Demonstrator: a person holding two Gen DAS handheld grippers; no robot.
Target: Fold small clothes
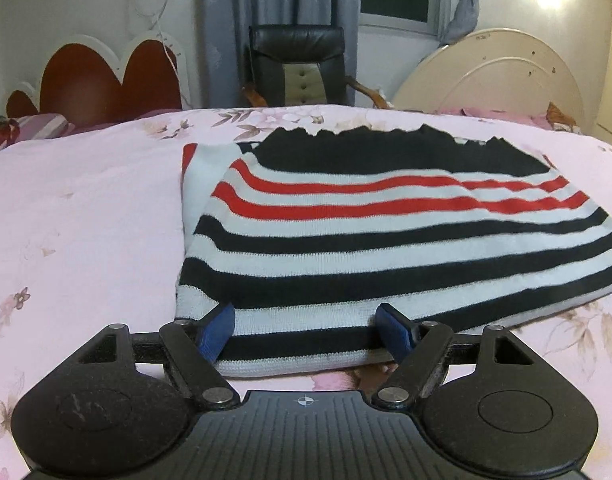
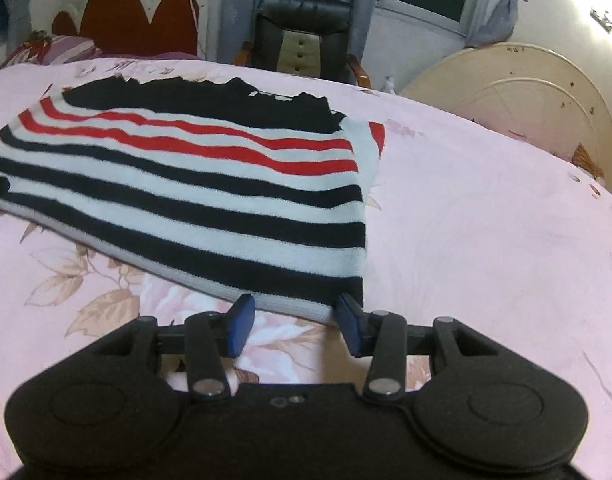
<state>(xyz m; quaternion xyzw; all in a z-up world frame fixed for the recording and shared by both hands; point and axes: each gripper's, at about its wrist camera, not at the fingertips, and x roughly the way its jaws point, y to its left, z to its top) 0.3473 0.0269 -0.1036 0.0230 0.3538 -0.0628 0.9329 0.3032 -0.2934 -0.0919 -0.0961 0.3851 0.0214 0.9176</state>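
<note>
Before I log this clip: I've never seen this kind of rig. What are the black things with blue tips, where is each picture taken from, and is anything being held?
No robot here: a person holds a two-finger gripper in each hand, and each picture comes from a fisheye camera on one gripper, looking forward along its fingers. The left wrist view shows the left gripper; the right wrist view shows the right gripper. The blue tips are the finger pads. On a pink floral bedspread lies a striped sweater, black, white and red, already partly folded. Both grippers stand open with the sweater's near hem between their fingers, at opposite corners; nothing is clamped. Behind the bed is a black chair.
</note>
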